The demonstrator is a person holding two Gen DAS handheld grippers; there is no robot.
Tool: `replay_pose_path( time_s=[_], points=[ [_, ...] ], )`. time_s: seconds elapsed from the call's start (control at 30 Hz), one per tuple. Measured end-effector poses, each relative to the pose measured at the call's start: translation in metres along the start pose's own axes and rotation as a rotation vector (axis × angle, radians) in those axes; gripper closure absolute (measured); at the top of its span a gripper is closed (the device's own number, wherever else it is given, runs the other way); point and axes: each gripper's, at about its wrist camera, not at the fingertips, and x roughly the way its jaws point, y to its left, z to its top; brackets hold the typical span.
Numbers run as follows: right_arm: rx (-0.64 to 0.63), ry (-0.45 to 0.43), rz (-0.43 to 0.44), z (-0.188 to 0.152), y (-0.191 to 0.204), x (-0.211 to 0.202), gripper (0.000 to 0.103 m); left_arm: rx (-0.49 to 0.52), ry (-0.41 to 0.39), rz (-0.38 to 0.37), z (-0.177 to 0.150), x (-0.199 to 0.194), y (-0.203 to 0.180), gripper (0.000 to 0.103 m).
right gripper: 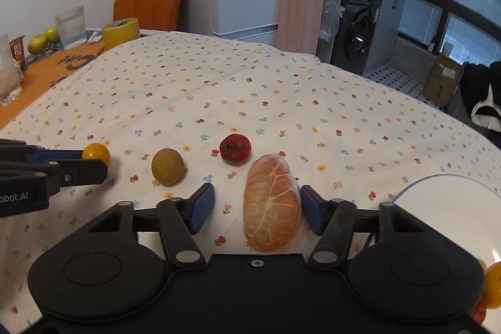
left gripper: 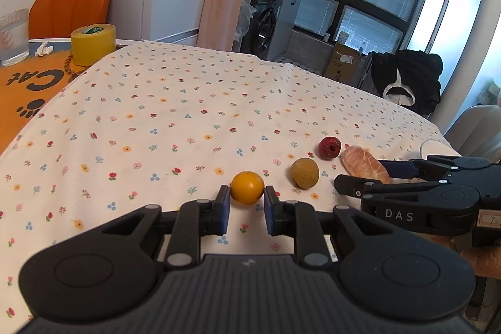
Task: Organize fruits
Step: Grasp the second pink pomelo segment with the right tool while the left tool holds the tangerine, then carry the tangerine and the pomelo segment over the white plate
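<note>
Four fruits lie in a row on the floral-clothed worktop (right gripper: 250,89) — from left, small orange round fruit (right gripper: 96,153), olive-brown round fruit (right gripper: 167,166), dark red wrinkled fruit (right gripper: 235,148), peeled citrus segment (right gripper: 271,202) — with a white plate (right gripper: 444,208) to their right.

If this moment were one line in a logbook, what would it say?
left gripper: open around orange fruit | right gripper: open around pomelo segment | plate: beside right gripper
</note>
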Motion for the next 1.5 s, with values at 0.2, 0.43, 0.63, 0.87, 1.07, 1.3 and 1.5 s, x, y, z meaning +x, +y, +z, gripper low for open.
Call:
replay_pose_path(
  time_s=[0.2, 0.43, 0.63, 0.87, 1.07, 1.3, 1.5],
  points=[
    [-0.015, -0.005, 0.041, -0.003, 0.003, -0.008, 0.063, 0.004, -0.007, -0.001, 0.000, -0.004, -0.003, 0.082],
    [0.006, -0.006, 0.115, -0.005, 0.001, -0.014, 0.067, 0.006, -0.010, 0.005, 0.000, -0.006, -0.004, 0.082],
    [0.001, 0.007, 0.109, -0.007, 0.003, -0.013, 0.059, -0.006, -0.015, 0.009, -0.001, -0.007, -0.001, 0.082],
    [-0.050, 0.010, 0.078, -0.008, 0.013, -0.012, 0.067, -0.020, -0.018, 0.005, -0.004, -0.012, 0.005, 0.082],
    [-0.062, -0.001, 0.087, -0.011, 0.017, -0.017, 0.070, -0.027, -0.028, 0.004, -0.005, -0.018, 0.006, 0.082],
    [-0.046, -0.039, 0.084, -0.010, 0.016, -0.032, 0.070, -0.018, -0.045, -0.006, -0.004, -0.026, 0.002, 0.082],
    [-0.035, -0.077, 0.081, -0.011, 0.011, -0.051, 0.070, -0.003, -0.063, -0.015, -0.004, -0.035, -0.007, 0.082]
  ],
)
